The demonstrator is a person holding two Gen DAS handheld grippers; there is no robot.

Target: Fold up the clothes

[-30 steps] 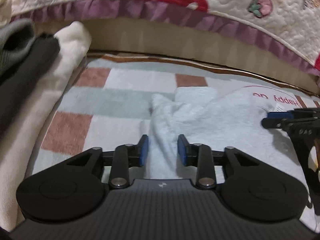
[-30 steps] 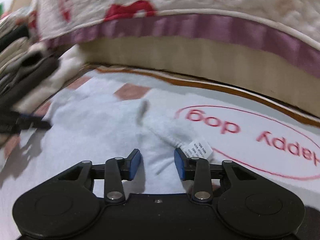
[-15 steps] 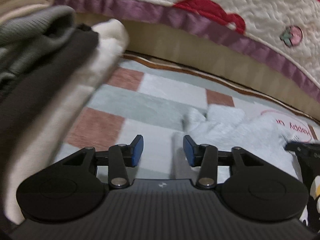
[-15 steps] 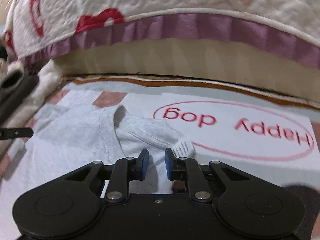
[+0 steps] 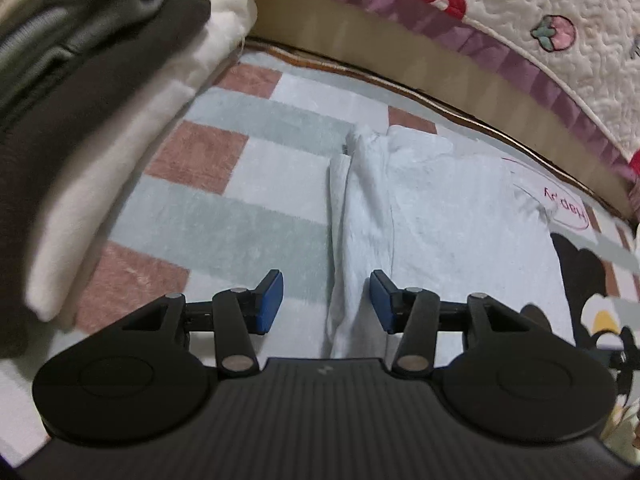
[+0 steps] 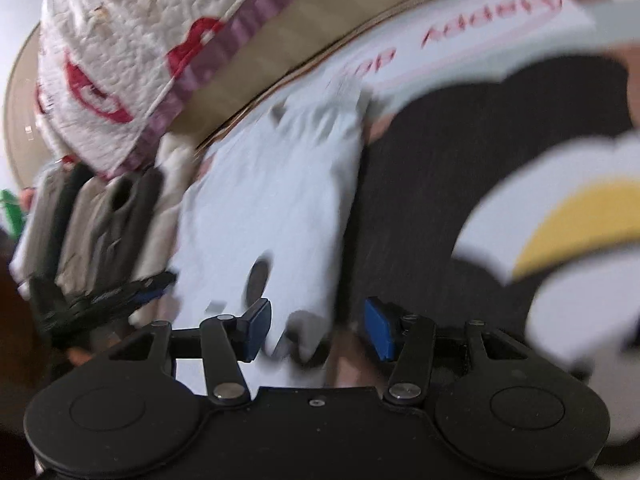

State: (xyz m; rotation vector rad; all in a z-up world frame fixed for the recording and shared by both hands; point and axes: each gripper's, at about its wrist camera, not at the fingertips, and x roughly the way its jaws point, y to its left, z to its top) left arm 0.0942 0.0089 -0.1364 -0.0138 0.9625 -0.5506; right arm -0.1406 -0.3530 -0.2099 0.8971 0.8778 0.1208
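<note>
A pale grey garment (image 5: 448,216) lies folded flat on the patterned rug (image 5: 224,216). Its rolled left edge runs down between the blue pads (image 5: 269,300) of my left gripper (image 5: 326,302). Those jaws are opening and the pads stand clear of the cloth. The right wrist view is blurred and tilted. There the same garment (image 6: 264,208) reaches its near corner between the jaws of my right gripper (image 6: 316,330), which are opening wide and press on nothing. The left gripper (image 6: 108,300) shows at the garment's left side.
A stack of folded clothes (image 5: 92,128) in grey, dark and cream rises at the left. A bed with a quilted, purple-edged cover (image 5: 520,28) closes the far side. The rug bears a red "Happy dog" oval (image 6: 480,28) and a black, white and yellow cartoon print (image 6: 560,208).
The left gripper drew back and left along the garment's edge, its jaws widening. The right gripper rolled and swung to the garment's right corner, and its narrow jaws spread wide.
</note>
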